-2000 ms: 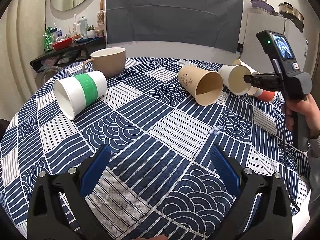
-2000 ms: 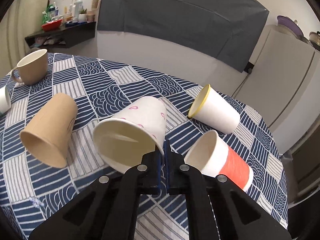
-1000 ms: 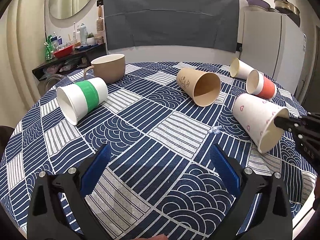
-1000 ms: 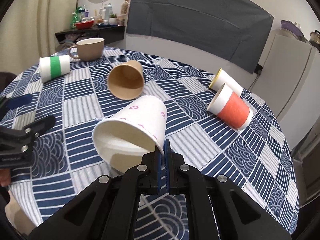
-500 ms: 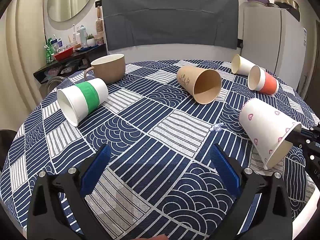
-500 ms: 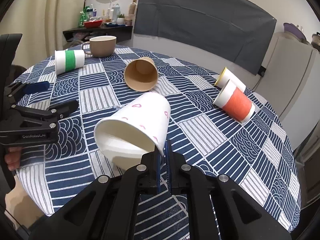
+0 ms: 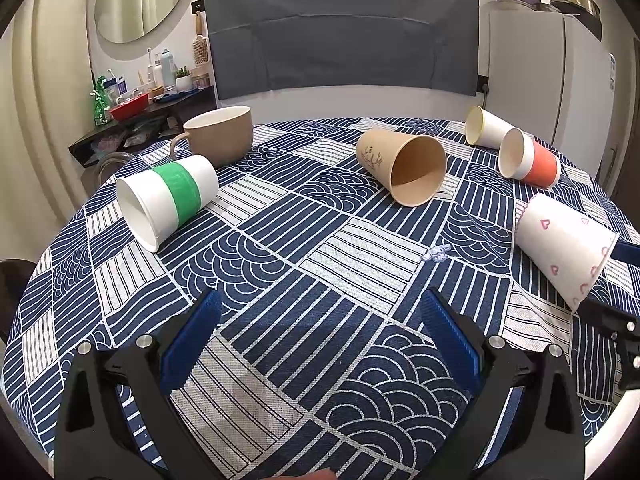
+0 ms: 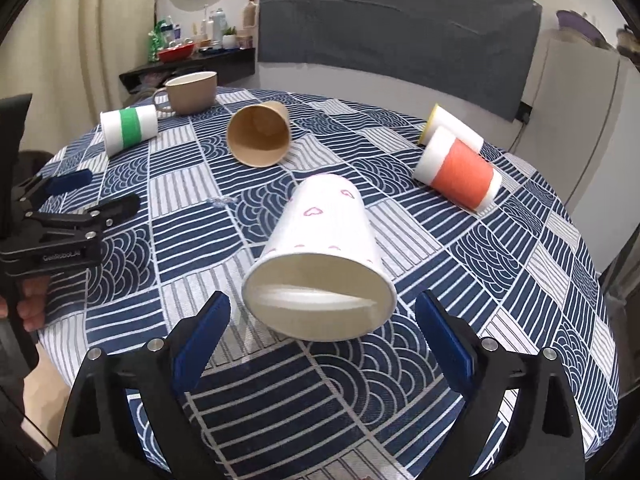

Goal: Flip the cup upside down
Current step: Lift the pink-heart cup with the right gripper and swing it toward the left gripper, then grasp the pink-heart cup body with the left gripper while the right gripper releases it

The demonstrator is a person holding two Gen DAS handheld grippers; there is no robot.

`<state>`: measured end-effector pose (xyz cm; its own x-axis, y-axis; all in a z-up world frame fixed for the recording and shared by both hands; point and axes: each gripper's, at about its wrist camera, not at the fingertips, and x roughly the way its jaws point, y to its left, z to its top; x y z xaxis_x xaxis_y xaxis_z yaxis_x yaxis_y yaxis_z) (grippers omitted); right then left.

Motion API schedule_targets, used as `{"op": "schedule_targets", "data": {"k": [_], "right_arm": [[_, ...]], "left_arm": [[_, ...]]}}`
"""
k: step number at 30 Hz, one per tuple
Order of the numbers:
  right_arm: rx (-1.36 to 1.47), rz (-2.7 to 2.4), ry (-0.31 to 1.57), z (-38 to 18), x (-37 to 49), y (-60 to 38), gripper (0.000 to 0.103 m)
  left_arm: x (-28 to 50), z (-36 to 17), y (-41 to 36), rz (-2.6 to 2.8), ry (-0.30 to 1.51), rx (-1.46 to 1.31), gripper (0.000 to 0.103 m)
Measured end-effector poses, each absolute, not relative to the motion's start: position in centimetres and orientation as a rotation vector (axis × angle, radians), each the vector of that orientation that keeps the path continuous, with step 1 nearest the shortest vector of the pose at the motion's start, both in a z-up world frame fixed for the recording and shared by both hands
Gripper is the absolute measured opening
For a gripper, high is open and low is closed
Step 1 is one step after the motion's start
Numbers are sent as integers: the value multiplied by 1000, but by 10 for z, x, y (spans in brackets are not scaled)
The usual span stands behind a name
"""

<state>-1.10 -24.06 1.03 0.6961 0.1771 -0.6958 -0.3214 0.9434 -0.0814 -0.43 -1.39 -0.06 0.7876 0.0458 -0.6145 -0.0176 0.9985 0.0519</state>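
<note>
White paper cup w/ pink hearts point(image 8: 326, 236) is the one in work, and it is tilted, mouth toward your right claw point(image 8: 322, 338) and a bit downward, base pointing away. It hangs or leans just in front of the right claw near the desk point(image 8: 520, 280) edge; I cannot tell if the rim touches the cloth already. The right claw is spread wide, blue pads point(image 8: 200, 340) on both sides of the rim, touching nothing. So the cup is free now, not pinched.

The left claw point(image 7: 320, 344) is also spread wide and carries nothing, low over the patterned cloth, well apart from the heart cup point(image 7: 564, 246), which you see at the far right of that view.

My judgement: the flip is approx. half made, the mouth is not flat on the desk yet. To do it well:
- Do not close on the thin rim from the side, paper will crush. If you re-grip, take the wall near the base, light pressure.
- Otherwise push the base gently upward-forward w/ one pad, so the mouth turns fully down and sits flat.
- Keep it away from the edge; it can roll off, being light and conical.
- Leave the other things alone: kraft cup point(image 8: 259, 138), orange-band cup point(image 8: 460, 174), green-band cup point(image 8: 128, 126), beige mug point(image 8: 192, 92).
</note>
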Motion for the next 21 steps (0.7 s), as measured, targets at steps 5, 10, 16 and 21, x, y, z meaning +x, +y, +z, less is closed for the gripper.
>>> {"op": "schedule_targets", "data": {"k": [5, 10, 16, 21], "right_arm": [[-170, 279, 745, 13, -11, -251, 90], [-144, 299, 740, 15, -14, -258, 91], [-115, 302, 717, 23, -22, -272, 92], [-88, 283, 663, 41, -31, -296, 94]], "left_arm": [[-4, -1, -14, 36, 668, 51, 97], [1, -4, -20, 18, 704, 81, 97], [2, -3, -24, -2, 705, 94, 97], [14, -5, -24, 21, 768, 66, 97]]}}
